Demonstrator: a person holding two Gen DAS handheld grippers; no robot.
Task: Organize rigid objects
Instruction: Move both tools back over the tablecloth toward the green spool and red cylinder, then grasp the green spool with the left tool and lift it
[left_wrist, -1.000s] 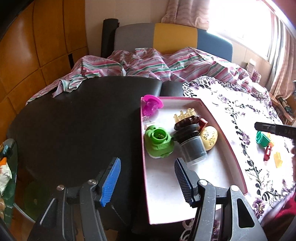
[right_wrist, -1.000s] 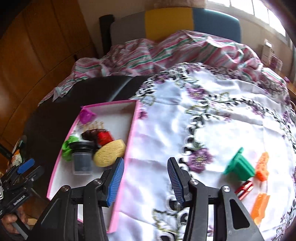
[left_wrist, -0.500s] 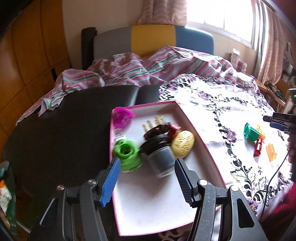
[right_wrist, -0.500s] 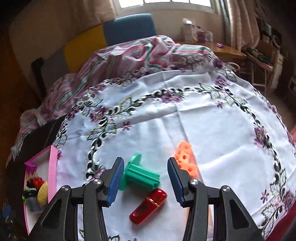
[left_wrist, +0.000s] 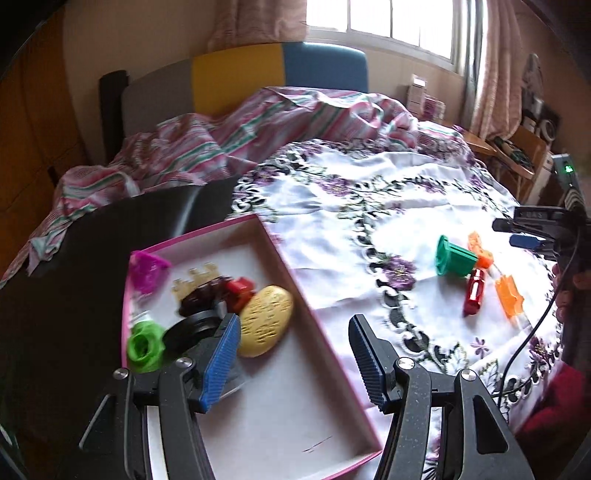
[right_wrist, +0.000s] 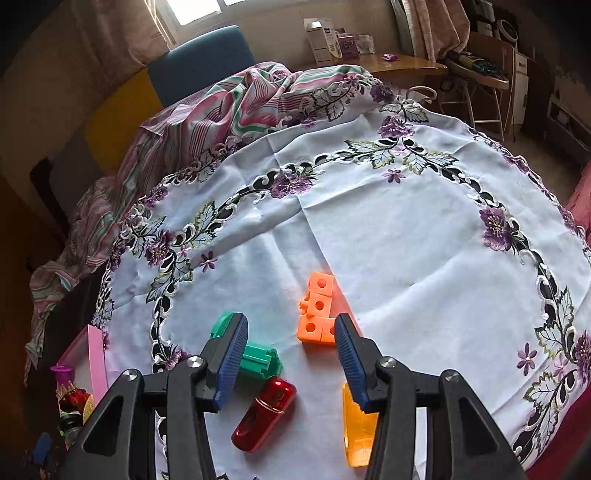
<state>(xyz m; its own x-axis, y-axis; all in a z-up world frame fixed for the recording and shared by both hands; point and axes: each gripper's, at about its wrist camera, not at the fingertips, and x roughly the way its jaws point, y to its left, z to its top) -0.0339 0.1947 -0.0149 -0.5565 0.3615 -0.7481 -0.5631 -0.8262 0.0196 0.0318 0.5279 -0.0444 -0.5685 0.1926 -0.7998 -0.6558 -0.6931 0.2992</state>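
1. Sorting is under way: the pink-rimmed tray (left_wrist: 295, 291) at the left already holds a magenta piece (left_wrist: 147, 271), a green ring-shaped piece (left_wrist: 145, 345), a black-lidded jar (left_wrist: 192, 330), a dark comb-like clip (left_wrist: 205, 291), a red piece (left_wrist: 241, 290) and a yellow oval (left_wrist: 265, 320).
2. The left gripper (left_wrist: 293, 356) hovers over the tray's right wall, jaws moderately apart with nothing between them.
3. On the embroidered tablecloth (right_wrist: 388, 221), well apart from the tray, lie the things not yet sorted: a green spool-like piece (right_wrist: 258, 360), a red capsule-shaped case (right_wrist: 264, 419), a cluster of orange cubes (right_wrist: 317, 314) and a flat orange piece (right_wrist: 356, 432).
4. The right gripper (right_wrist: 290, 363) hangs above this group, jaws fairly narrow and empty; the red case lies nearest the gap.
5. Judged step: picking the next loose object. The next move calls for lowering over one piece, probably the red case, turning the jaws to close across its narrow width, then carrying it left to the tray.
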